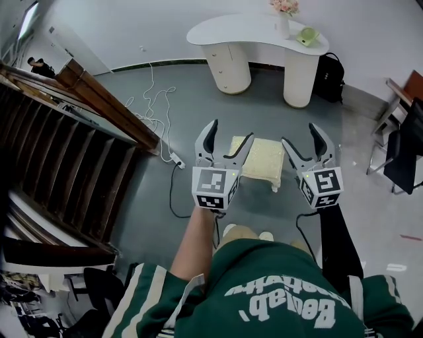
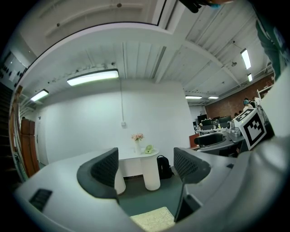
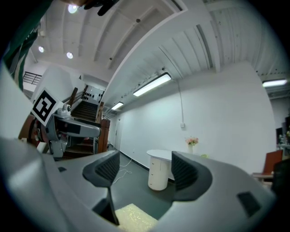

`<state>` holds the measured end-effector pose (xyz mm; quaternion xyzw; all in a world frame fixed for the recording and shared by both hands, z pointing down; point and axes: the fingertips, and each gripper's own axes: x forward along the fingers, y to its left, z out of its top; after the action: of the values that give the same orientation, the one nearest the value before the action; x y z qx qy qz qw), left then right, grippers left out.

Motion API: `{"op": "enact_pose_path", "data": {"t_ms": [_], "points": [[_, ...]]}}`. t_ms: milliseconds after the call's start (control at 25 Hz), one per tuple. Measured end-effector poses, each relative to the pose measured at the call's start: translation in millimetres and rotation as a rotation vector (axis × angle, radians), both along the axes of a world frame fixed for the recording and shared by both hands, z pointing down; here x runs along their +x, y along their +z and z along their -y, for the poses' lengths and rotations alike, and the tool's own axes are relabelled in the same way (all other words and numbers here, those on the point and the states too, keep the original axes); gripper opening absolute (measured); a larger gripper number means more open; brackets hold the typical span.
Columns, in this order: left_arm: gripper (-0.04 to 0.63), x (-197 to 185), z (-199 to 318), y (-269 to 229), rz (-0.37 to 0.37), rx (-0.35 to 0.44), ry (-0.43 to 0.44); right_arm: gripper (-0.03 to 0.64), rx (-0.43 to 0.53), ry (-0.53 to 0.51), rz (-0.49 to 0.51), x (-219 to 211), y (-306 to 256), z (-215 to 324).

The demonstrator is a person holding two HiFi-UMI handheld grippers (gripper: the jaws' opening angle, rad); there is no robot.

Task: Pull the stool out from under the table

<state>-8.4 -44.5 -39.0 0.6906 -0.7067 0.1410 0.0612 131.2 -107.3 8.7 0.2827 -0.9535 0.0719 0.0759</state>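
Grey floor carries the stool [image 1: 259,158], a low white-legged one with a pale yellow cushion. It stands out in the open, well apart from the table [image 1: 251,30] and no part of it under the tabletop. We hold both claws above its near side. The left gripper [image 1: 230,132] hangs over its left edge, and the right gripper [image 1: 301,134] hangs just beside its right edge. The left gripper view shows the jaws spread apart with nothing between them, and the cushion [image 2: 154,219] lies low beneath. The right gripper view shows the same gap, also empty, over the cushion [image 3: 131,217]. Neither claw touches the stool. On the tabletop, near its right end, stand a vase of pink flowers [image 1: 284,16] and a green object [image 1: 307,36]. A black backpack [image 1: 328,78] leans by the table's right pedestal. A white power strip [image 1: 177,160] lies on the floor left of the stool, with a wooden staircase [image 1: 66,152] beyond it.
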Motion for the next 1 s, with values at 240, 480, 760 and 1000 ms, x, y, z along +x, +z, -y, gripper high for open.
{"op": "enact_pose_path", "data": {"t_ms": [240, 480, 760, 1000], "points": [[0.255, 1.0, -1.6, -2.1, -0.013, 0.018, 0.005, 0.278, 0.025, -0.006, -0.014, 1.9, 0.7, -0.3], [0.005, -11.5, -11.0, -17.2, 0.046, 0.085, -0.088, 0.003, 0.046, 0.001, -0.015, 16.8, -9.7, 1.5], [0.005, -16.6, -21.0, -17.3, 0.049, 0.080, -0.107, 0.003, 0.061, -0.017, -0.045, 15.9, -12.5, -7.4], [0.005, -13.9, -26.2, -14.4, 0.041, 0.068, -0.099, 0.003, 0.056, -0.021, -0.046, 16.8, -10.8, -14.2]]}}
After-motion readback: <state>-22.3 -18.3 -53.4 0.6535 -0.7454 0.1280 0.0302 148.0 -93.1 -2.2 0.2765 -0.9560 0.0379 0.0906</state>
